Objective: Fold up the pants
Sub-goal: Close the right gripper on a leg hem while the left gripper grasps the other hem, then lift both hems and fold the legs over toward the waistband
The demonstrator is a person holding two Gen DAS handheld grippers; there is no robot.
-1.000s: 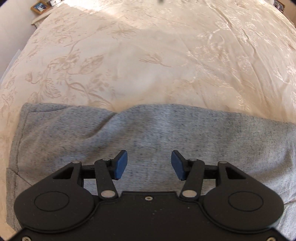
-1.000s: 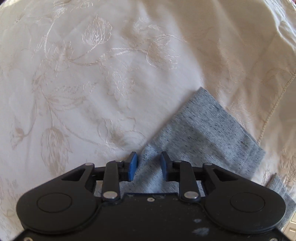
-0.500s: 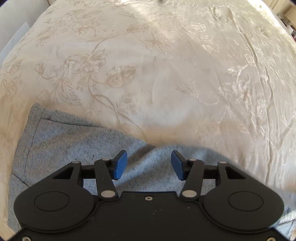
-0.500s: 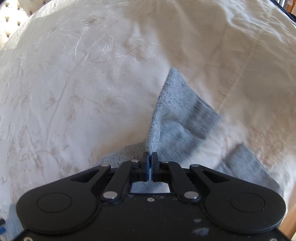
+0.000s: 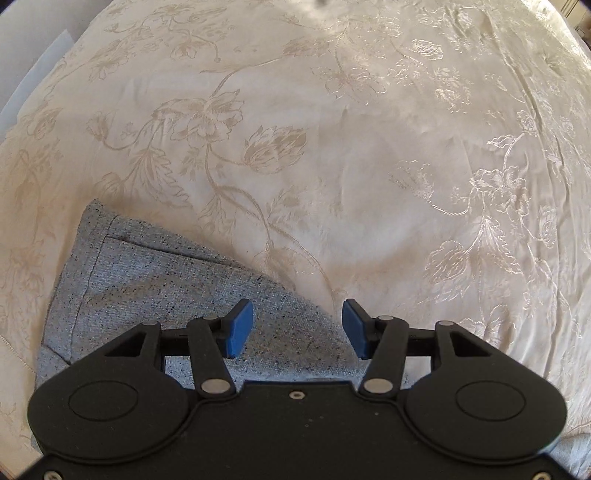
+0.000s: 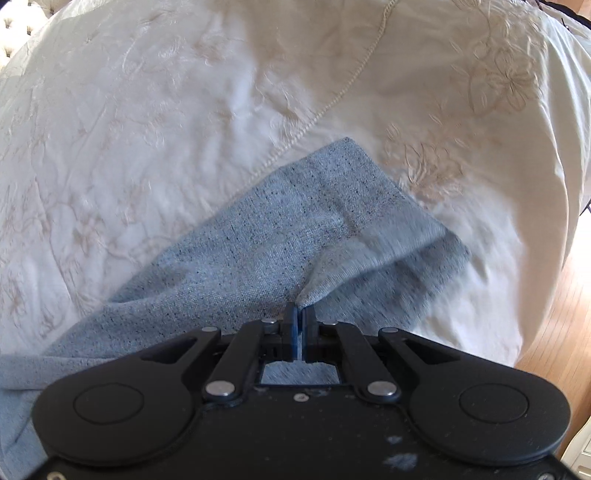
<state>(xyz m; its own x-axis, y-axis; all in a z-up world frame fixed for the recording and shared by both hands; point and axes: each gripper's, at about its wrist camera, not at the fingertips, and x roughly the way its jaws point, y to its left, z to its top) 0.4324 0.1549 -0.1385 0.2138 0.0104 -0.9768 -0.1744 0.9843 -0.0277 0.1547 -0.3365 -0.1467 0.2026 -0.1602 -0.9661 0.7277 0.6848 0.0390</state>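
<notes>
this is a bedroom in a home. a wide bed fills both views, covered by a cream satin bedspread embroidered with flowers and leafy stems, with a corded seam running across it. grey speckled knit pants lie on the cover. beside the bed's edge a warm wooden plank floor catches sunlight, and a tufted cream headboard shows at the far corner.

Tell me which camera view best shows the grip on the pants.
The right wrist view. There the right gripper is shut on a pinched fold of the grey pants, lifting it off the bedspread. The left wrist view shows only the open left gripper above another flat-lying part, gripping nothing.
</notes>
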